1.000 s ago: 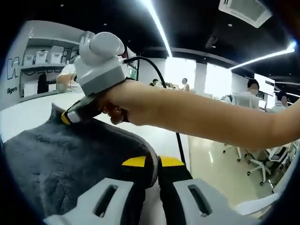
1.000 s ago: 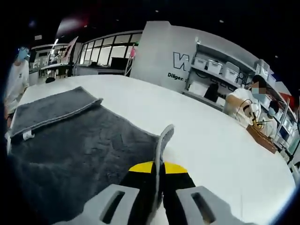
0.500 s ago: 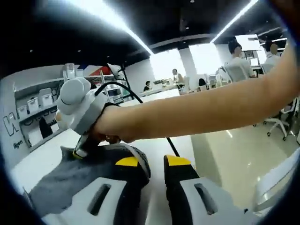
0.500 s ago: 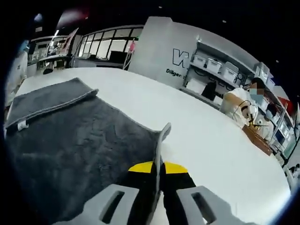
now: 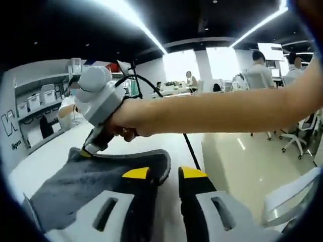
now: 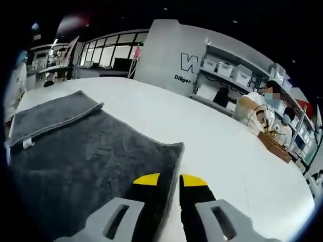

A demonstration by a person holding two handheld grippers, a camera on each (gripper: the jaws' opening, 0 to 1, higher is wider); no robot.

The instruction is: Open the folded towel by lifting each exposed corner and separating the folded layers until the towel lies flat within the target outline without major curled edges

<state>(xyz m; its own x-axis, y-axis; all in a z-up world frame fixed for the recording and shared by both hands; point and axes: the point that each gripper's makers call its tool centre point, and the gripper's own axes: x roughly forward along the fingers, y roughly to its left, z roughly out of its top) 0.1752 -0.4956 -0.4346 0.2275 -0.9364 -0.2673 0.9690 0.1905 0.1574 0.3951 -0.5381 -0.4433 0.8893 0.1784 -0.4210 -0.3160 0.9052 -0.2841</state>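
Across the lower left of the right gripper view, the soft dark grey towel lies spread on the big white surface. One part at the upper left is folded over. The right hand-held gripper has its jaws apart over the near corner, holding nothing. In the left gripper view, the left hand-held gripper is open too, at the towel's edge. The laying-down step looks done here. Next, I think, comes lifting that folded part and opening it flat.
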